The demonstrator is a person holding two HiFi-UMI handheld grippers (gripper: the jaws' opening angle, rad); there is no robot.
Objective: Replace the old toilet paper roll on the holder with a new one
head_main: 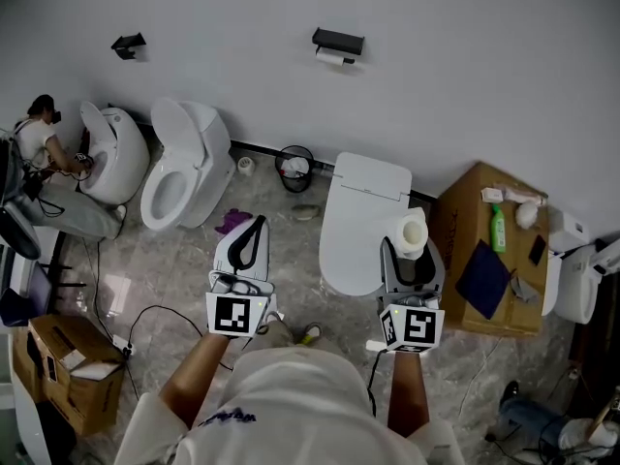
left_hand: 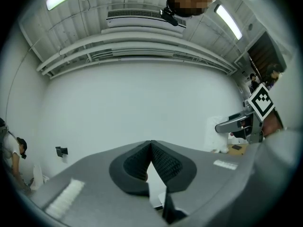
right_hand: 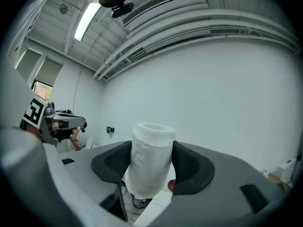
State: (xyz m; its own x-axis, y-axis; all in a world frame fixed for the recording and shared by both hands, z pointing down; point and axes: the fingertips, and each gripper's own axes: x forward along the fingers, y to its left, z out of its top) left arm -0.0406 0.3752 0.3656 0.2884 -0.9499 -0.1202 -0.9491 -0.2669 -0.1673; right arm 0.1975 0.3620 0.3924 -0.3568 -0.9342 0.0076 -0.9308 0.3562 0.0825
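The holder (head_main: 338, 42) is fixed to the white wall straight ahead, with a small white shape hanging under it that is probably the old roll (head_main: 334, 57); it is too small to be sure. Measured from that holder, both grippers are well back and lower, one to either side. The right gripper (head_main: 413, 246) is clamped wide on the new roll (right_hand: 150, 160), pads pressing on its sides, with the tube standing upright and its open end on top. The holder's bar seems to run level along the wall, so the roll would likely need a quarter turn before it goes on. The left gripper (head_main: 254, 229) has its jaws fully together on nothing, which leaves it free for the old roll. Directly below the holder, a toilet with a closed lid (head_main: 363, 211) stands in the way, so the reach has to go over it; a waste bin (head_main: 294, 168) sits just left of it.
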